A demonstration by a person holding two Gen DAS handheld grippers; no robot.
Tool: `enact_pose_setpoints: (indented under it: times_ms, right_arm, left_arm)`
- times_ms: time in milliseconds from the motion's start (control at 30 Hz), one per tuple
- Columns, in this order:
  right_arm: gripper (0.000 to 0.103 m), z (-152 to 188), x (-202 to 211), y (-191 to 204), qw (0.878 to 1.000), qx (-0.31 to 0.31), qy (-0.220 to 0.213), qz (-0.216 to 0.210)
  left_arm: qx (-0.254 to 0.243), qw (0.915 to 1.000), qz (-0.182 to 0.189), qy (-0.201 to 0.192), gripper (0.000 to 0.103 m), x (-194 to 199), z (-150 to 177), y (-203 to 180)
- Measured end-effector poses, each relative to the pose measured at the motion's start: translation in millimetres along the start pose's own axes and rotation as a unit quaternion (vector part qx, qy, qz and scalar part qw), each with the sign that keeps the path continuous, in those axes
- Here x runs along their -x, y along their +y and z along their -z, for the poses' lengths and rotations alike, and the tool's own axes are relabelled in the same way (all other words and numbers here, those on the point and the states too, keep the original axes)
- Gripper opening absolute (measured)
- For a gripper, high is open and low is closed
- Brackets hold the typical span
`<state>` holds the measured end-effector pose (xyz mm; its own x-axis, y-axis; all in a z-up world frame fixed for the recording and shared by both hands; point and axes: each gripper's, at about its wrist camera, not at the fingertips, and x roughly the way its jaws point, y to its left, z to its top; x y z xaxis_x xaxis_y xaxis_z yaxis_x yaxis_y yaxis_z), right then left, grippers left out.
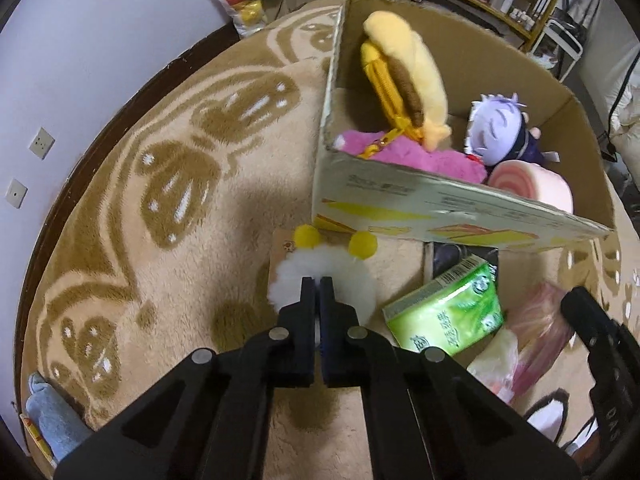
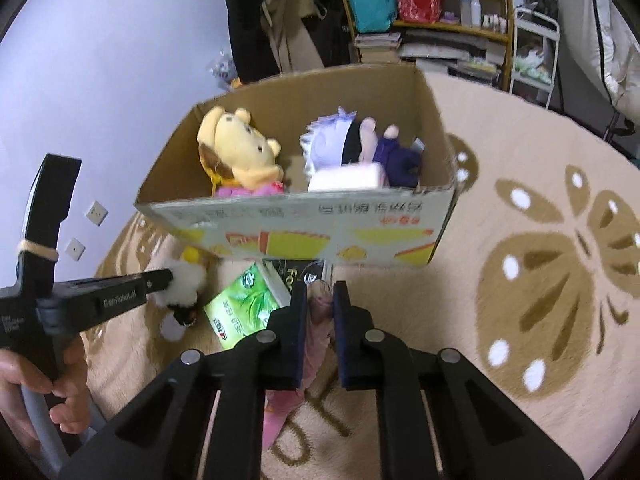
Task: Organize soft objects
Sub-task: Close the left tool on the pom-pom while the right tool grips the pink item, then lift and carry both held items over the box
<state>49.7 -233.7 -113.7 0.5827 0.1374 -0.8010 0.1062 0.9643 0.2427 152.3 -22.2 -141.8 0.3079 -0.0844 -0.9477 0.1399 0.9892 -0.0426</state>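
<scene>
A cardboard box (image 1: pixel 440 208) (image 2: pixel 304 228) stands on the carpet. It holds a yellow bear plush (image 1: pixel 408 76) (image 2: pixel 240 152), a purple-haired doll (image 1: pixel 500 128) (image 2: pixel 340 140), a pink plush (image 1: pixel 416 156) and a pink roll cushion (image 1: pixel 528 188). My left gripper (image 1: pixel 318 280) (image 2: pixel 168 280) is shut on a white fluffy toy with yellow pompoms (image 1: pixel 320 264) (image 2: pixel 184 284) in front of the box. My right gripper (image 2: pixel 320 288) is shut on a pink soft item in a clear bag (image 2: pixel 316 320) (image 1: pixel 536 332).
A green tissue pack (image 1: pixel 448 312) (image 2: pixel 244 304) and a dark book (image 1: pixel 464 256) (image 2: pixel 296 272) lie on the beige patterned carpet (image 1: pixel 140 200) (image 2: pixel 540 260) before the box. A blue cloth (image 1: pixel 52 420) lies at the rug's edge. Shelves (image 2: pixel 440 20) stand behind.
</scene>
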Motion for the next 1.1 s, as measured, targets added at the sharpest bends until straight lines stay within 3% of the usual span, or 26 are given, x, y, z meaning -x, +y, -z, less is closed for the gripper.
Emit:
enact_pose_setpoints:
  times_ms: [500, 767, 1100]
  right_arm:
    - [0.011, -20, 48, -5, 0.997, -0.008, -0.077, -0.014]
    - [0.011, -33, 69, -15, 0.994, -0.025, -0.100, -0.030]
    - [0.010, -71, 112, -4, 0.987, 0.006, -0.159, -0.025]
  left_arm:
    - [-0.025, 0.9965, 0.007, -0.080, 0.000, 66, 13, -3]
    - [-0.034, 0.9904, 0.018, -0.133, 0.000, 110, 12, -3]
    - [-0.052, 0.9783, 0.008, -0.200, 0.000, 157, -11, -11]
